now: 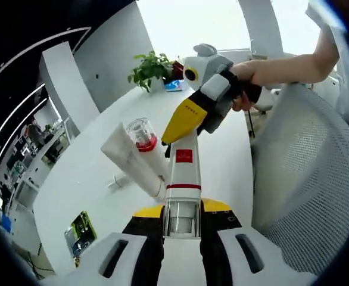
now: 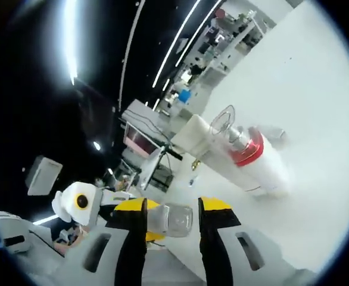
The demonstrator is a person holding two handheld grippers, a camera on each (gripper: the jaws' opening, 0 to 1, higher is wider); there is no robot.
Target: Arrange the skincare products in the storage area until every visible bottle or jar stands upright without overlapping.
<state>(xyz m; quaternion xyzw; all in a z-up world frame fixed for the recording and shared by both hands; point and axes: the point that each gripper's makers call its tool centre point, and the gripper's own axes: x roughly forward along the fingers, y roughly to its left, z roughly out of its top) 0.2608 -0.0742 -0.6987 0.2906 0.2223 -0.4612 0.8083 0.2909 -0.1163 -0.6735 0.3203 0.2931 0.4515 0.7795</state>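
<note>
A tall white bottle (image 1: 183,170) with a red label and a thin red band is held above the white table (image 1: 97,179). My left gripper (image 1: 181,229) is shut on its clear-capped end. My right gripper (image 1: 189,116), yellow-tipped and held by a person's hand, meets the bottle's far end. In the right gripper view that gripper (image 2: 172,223) closes on a translucent bottle end (image 2: 171,219). Behind it, a white bottle with a red ring and a clear cap (image 1: 142,134) (image 2: 249,152) rests against a white tube (image 1: 133,162) (image 2: 191,134). I cannot tell whether that bottle stands upright.
A grey mesh chair (image 1: 305,173) stands close on the right of the table. A potted plant (image 1: 150,68) and a blue item are at the table's far end. A green card (image 1: 79,229) lies near the table's left edge. Desks with monitors (image 2: 142,140) stand beyond.
</note>
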